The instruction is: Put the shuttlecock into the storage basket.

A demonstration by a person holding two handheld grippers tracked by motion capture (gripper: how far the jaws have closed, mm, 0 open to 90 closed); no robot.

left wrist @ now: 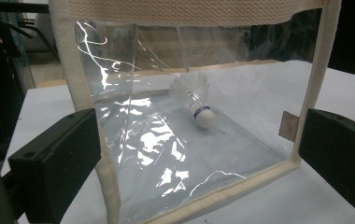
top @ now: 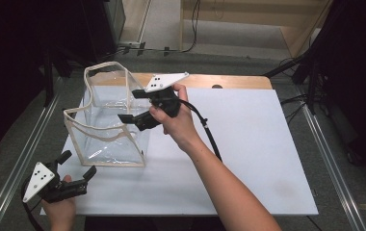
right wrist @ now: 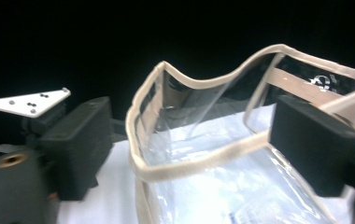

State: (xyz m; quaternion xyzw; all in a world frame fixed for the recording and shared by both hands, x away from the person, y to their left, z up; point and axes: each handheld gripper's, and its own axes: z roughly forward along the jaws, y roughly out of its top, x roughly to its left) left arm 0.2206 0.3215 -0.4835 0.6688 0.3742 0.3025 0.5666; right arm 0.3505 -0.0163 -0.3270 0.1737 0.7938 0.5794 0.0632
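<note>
Nearest the person, the left gripper rests at the near left corner of the white table, held in the left hand, its grey three-cornered plate on top. Its jaws stand wide apart and grasp nothing; in the left gripper view they frame the near lower corner of a clear plastic bag without touching it.

The bag stands open-topped on the left half of the table, its edges bound in cream fabric trim. Inside, on the bag's floor, lies a shuttlecock, white cork toward the camera, feather skirt pointing away; a small tan tag sits on the right-hand trim.

Farther on, the right hand reaches across the table and holds the right gripper at the bag's right upper rim. Its jaws are spread; in the right gripper view they straddle the sagging rim, one jaw outside the bag and the other apparently over its opening, though blur leaves contact uncertain. A black cable trails back along the forearm.

Beyond the table lie a grey floor and a pale wooden frame.
</note>
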